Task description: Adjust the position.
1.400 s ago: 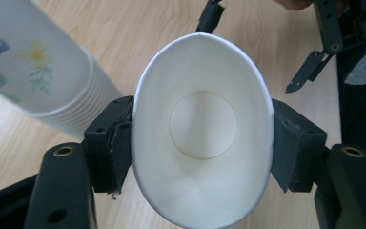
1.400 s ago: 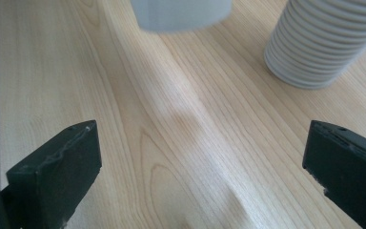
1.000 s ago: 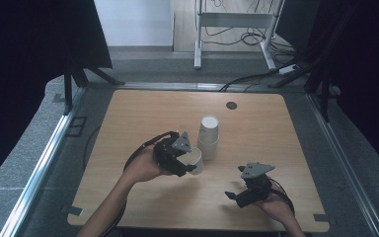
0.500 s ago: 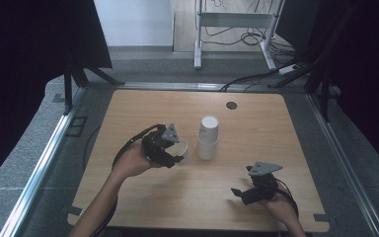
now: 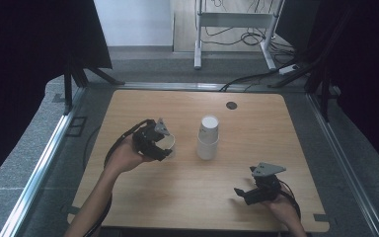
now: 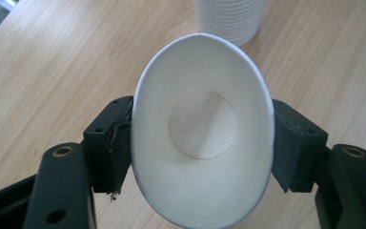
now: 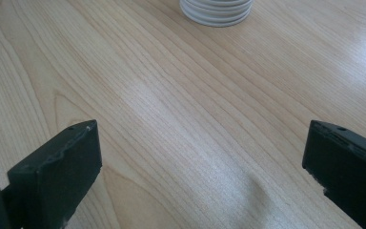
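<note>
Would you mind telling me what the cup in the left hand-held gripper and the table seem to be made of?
Cup: probably paper, matte white; its mouth is squeezed oval, with a seamed round base disc. Table: light wood or wood-look laminate, visible grain, slight sheen.

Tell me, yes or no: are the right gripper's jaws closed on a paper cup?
No. In the right gripper view the right gripper stands with jaws wide apart over bare table, nothing between them.

- stack of cups (image 5: 208, 138) stands mid-table, the one obstacle between both hands.
- bare wood (image 5: 187, 192) in front of it, open for passing.
- small dark disc (image 5: 231, 105) near far edge, flat.
</note>
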The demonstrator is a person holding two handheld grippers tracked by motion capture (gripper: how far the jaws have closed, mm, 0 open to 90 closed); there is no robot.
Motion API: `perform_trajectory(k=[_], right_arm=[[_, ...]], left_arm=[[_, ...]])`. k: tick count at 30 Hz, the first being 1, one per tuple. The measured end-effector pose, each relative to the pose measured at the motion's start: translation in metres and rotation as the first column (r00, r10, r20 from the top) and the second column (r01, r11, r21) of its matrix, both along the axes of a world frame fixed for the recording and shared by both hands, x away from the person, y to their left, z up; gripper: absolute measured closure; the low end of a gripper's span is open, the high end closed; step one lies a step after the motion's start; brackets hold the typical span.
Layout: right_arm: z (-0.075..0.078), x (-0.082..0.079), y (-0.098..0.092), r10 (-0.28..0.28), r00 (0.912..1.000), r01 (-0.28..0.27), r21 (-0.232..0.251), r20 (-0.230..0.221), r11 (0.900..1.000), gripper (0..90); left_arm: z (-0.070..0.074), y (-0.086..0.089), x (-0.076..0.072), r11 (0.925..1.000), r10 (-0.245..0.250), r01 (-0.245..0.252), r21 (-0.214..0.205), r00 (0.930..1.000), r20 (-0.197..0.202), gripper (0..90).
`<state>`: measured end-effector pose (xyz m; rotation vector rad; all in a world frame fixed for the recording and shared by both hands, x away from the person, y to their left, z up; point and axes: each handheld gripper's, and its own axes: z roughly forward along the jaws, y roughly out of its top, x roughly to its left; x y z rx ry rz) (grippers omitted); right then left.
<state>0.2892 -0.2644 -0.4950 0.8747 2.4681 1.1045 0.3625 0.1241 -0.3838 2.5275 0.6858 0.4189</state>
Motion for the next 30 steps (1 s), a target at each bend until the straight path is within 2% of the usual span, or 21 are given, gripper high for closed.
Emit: perform_trajectory(k=[11,18,23,26,30], right_arm=[[-0.004,-0.002,-0.002,-0.005,0.9999,0.004,-0.003,-0.010,1.0000,0.0],[-0.005,-0.002,-0.002,-0.006,0.9999,0.006,-0.004,-0.011,1.0000,0.0],[-0.006,-0.002,-0.002,-0.003,0.9998,0.003,-0.004,-0.019,1.0000,0.0],[-0.006,-0.002,-0.002,-0.004,0.9998,0.004,-0.004,-0.019,1.0000,0.0],[-0.006,-0.002,-0.003,-0.001,0.9998,0.001,-0.006,-0.020,1.0000,0.0]], left_arm=[[-0.022,0.009,0.016,0.9956,0.082,-0.080,0.047,0.9959,-0.038,31.6],[-0.035,0.010,0.024,0.9924,0.106,-0.101,0.070,0.9919,-0.070,31.3],[-0.041,0.007,0.026,0.9909,0.112,-0.106,0.084,0.9904,-0.081,31.1],[-0.045,0.005,0.028,0.9886,0.108,-0.098,0.114,0.9905,-0.085,30.7],[-0.049,0.003,0.028,0.9881,0.109,-0.098,0.118,0.9901,-0.089,29.9]])
